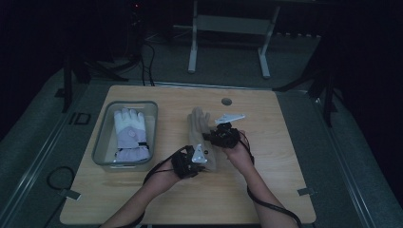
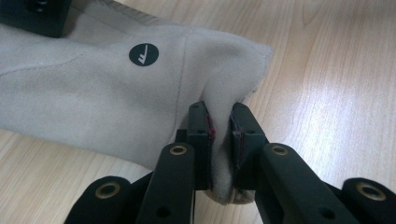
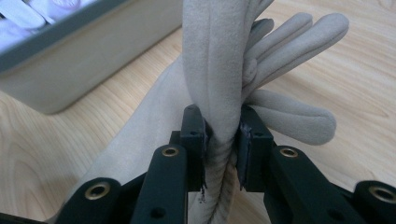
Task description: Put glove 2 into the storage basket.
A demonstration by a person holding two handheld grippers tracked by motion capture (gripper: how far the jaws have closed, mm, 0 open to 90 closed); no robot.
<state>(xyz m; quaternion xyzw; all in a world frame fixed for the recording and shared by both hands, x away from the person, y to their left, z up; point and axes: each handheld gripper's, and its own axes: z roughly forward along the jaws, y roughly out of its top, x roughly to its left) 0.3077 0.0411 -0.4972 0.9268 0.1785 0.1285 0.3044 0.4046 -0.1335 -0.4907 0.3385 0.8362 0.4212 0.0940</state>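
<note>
On the left of the wooden counter [image 1: 266, 190], a grey bin [image 1: 102, 142] holds a white-and-lilac ski glove [image 1: 130, 133]. We pinch a beige suede glove [image 1: 198, 130] at mid-counter: left gripper [image 2: 219, 130] jaws clamp its cuff corner, right gripper [image 3: 222, 135] jaws squeeze its folded palm edge. Gripping both ends likely lets us lift it spread, towards the bin.
</note>
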